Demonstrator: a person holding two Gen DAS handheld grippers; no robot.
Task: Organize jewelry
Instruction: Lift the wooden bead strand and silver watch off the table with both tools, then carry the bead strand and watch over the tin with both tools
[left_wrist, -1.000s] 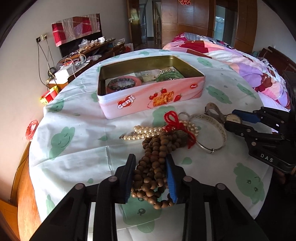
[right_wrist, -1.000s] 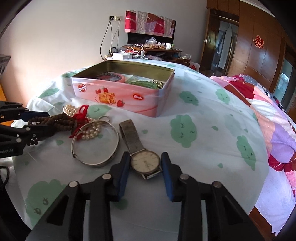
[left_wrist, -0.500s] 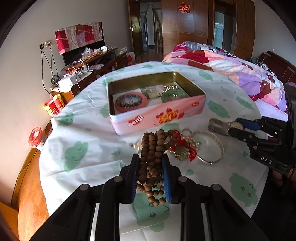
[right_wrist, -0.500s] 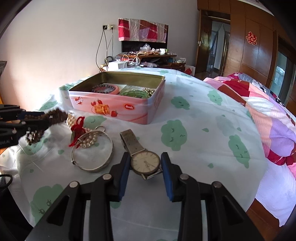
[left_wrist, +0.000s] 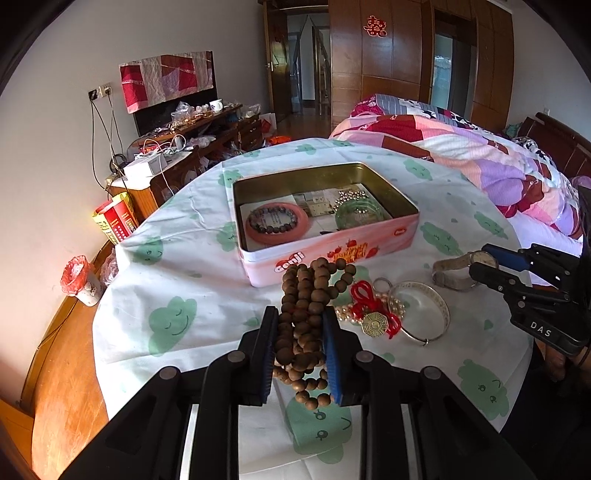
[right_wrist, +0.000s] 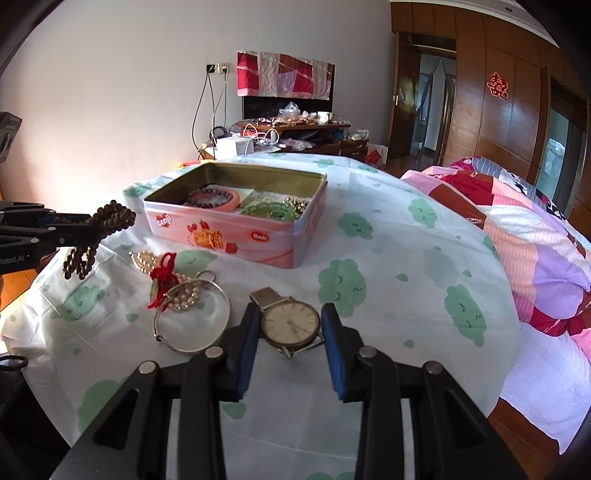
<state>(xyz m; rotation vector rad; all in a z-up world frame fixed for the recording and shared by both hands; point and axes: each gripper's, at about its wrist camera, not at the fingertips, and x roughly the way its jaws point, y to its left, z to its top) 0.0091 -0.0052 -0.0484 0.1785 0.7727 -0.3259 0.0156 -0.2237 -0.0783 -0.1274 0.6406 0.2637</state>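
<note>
One second ago the beads were lying on the cloth with the other pieces; now they are lifted clear of it and are held in the air, in front of the near wall of the tin. The left gripper is closed on the middle of the bundle, and loops of it hang below the jaws. In the right view the beads are seen well above the cloth. So the pick-up is judged to be done, and the carry to the tin is in hand.

The right gripper has not been moved. Its jaws stand apart on both sides of the watch, which is lying on the cloth; whether the pads touch it cannot be told.

Left on the cloth are the pearls, the red charm and the bangle, touching one another. Inside the tin a pink bangle and a green one are already placed.
</note>
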